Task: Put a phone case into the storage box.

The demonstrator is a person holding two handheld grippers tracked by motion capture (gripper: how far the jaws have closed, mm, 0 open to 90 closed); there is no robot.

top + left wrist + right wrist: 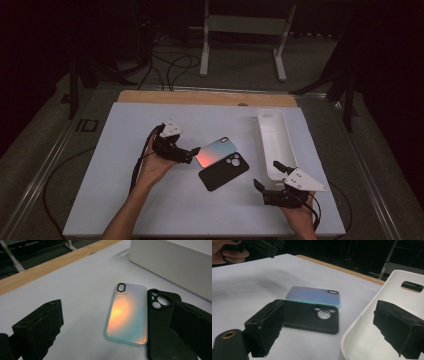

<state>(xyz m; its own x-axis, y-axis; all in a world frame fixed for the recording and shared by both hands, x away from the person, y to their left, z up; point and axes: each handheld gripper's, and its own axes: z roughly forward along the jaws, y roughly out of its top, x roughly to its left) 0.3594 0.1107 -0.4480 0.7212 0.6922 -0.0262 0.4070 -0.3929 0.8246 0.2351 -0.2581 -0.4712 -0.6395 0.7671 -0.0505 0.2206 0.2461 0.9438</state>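
Note:
Two phone cases lie side by side on the white table top (125, 200). One is iridescent, glowing orange and blue (215, 151) (127, 315) (312, 296). The other is black with round camera holes (223, 171) (162, 327) (307, 317). My left gripper (194, 154) (116, 307) is open, low over the table just left of the iridescent case, its jaws pointing at both cases. My right gripper (267, 175) (332, 307) is open at the near end of the white tray (275, 142) (372, 335). One of its jaws is over the tray's inside, the other outside it towards the black case.
The long white tray (175, 262) runs front to back at the table's right and looks empty where I can see into it. A wooden strip (210, 97) (50, 266) edges the far side. Cables (170, 65) and a white stand (245, 30) are on the floor beyond.

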